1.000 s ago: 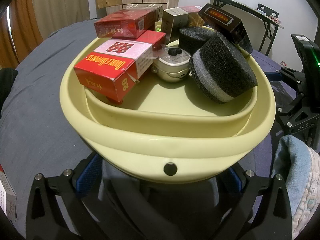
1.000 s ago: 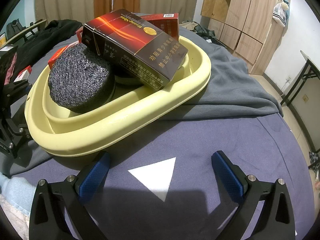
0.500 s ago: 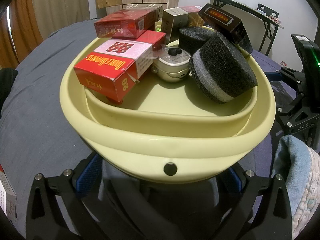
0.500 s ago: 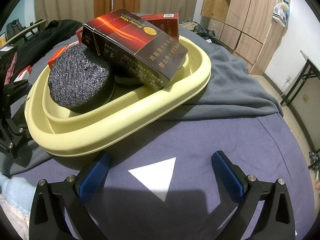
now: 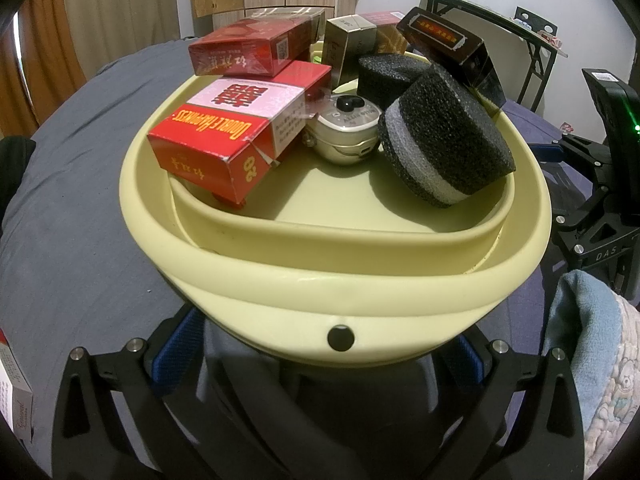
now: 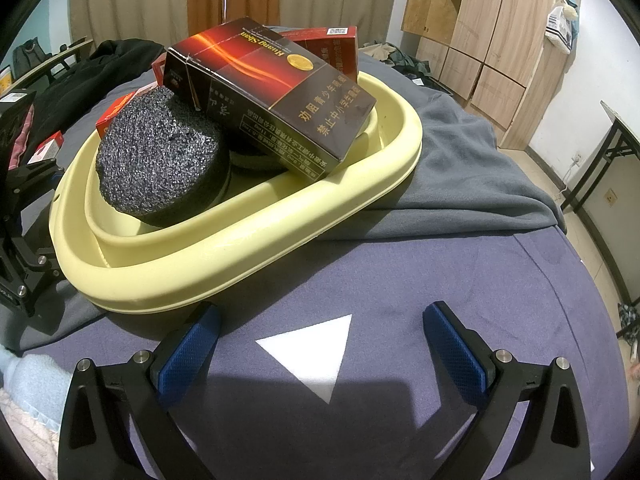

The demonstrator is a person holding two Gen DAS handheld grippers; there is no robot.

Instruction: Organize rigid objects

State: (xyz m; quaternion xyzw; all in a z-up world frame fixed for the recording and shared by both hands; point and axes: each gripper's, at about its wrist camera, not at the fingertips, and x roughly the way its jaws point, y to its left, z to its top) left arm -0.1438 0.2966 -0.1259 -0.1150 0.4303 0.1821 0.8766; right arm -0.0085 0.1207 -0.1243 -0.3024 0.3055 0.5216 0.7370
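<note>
Ahead of your left tool (image 5: pixel 320 360), spread apart, the basin (image 5: pixel 340 276) holds a "DOUBLE HAPPINESS" carton (image 5: pixel 232 128). Your right tool (image 6: pixel 320 344), spread apart, faces the "Huang Shan" carton (image 6: pixel 276 92).

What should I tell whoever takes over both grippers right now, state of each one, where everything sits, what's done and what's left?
Left gripper: jaws wide, straddling the near rim of the yellow basin; whether they touch it I cannot tell.
Right gripper: jaws open, empty, over the bed cover beside the basin, near a white triangle mark.
In the basin: red boxes, a dark box leaning across the far rim, two black foam cylinders, a small cream case.
Done: these things are gathered in the basin.
Left: a box at the left view's edge lies outside; the pile is loose, so move gently.
</note>
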